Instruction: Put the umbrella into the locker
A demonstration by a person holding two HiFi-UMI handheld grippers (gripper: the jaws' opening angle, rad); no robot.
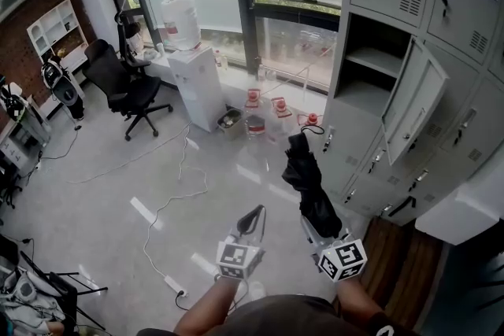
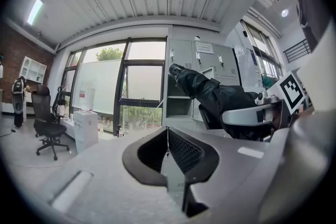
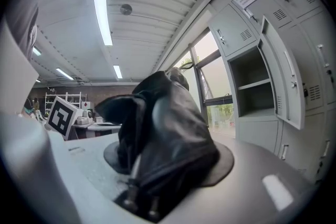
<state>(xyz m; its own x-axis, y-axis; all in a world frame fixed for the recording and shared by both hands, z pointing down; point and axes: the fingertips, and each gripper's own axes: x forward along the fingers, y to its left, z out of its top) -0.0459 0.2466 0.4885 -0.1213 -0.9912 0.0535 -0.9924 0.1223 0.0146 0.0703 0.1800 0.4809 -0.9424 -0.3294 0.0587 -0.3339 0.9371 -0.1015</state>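
Nearest the head camera, the right gripper (image 1: pixel 319 230) had its jaws clenched on the near end of a folded black umbrella (image 1: pixel 305 173), seemingly a carrying grip that left the rest free to go in first. The left gripper (image 1: pixel 252 218) hung beside it with its jaws pressed together on nothing, apparently kept spare. The umbrella was held in the air above the floor (image 1: pixel 157 169), not yet inside the locker (image 1: pixel 358 134). Its long axis ran away from the person, with the far end aimed toward the open compartment (image 1: pixel 370 71), whose door (image 1: pixel 413 102) stood swung aside.
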